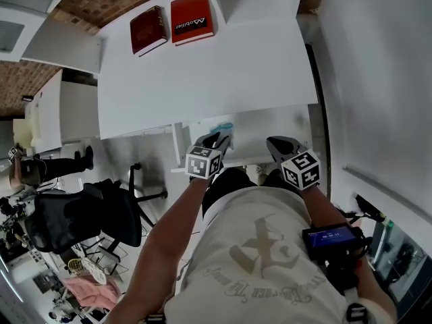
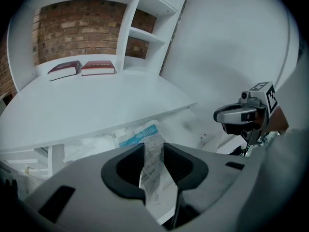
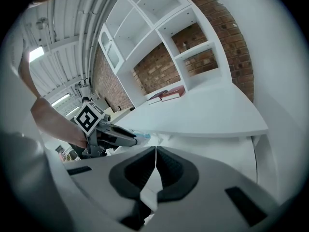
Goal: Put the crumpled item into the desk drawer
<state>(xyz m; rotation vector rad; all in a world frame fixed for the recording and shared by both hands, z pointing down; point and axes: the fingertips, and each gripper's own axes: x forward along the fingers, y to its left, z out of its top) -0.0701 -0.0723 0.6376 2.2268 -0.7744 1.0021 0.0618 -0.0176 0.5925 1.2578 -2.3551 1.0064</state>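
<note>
Black pads (image 2: 126, 170) of the left gripper (image 2: 154, 146) are clamped on the crumpled item (image 2: 154, 180), a creased clear packet with small print and a light-blue strip at its far end. Packet stands on edge between the 2 pads and pokes out past their tips. From the head view this gripper points down and away from the person. The blue end sits over the left part of the open desk drawer (image 1: 273, 123), just under the front edge of the white desk (image 1: 216, 73). Cannot tell whether the packet touches the drawer floor. Right gripper (image 3: 155, 148) has its jaws pressed together with nothing between them. It hangs beside the left one, apart from it, over the drawer's right part, tilted less steeply. Each gripper shows in the other's view with its marker cube uppermost. Further out, 2 red books (image 1: 169, 24) lie side by side at the far edge of the desk, well apart from both grippers. White open shelves (image 3: 159, 28) rise at the desk's end against a brick wall (image 2: 82, 30). Black office chair (image 1: 84, 218) stands on the floor to the person's left, clear of the desk. Small dark device with a blue screen (image 1: 331, 238) sits low by the right forearm.
</note>
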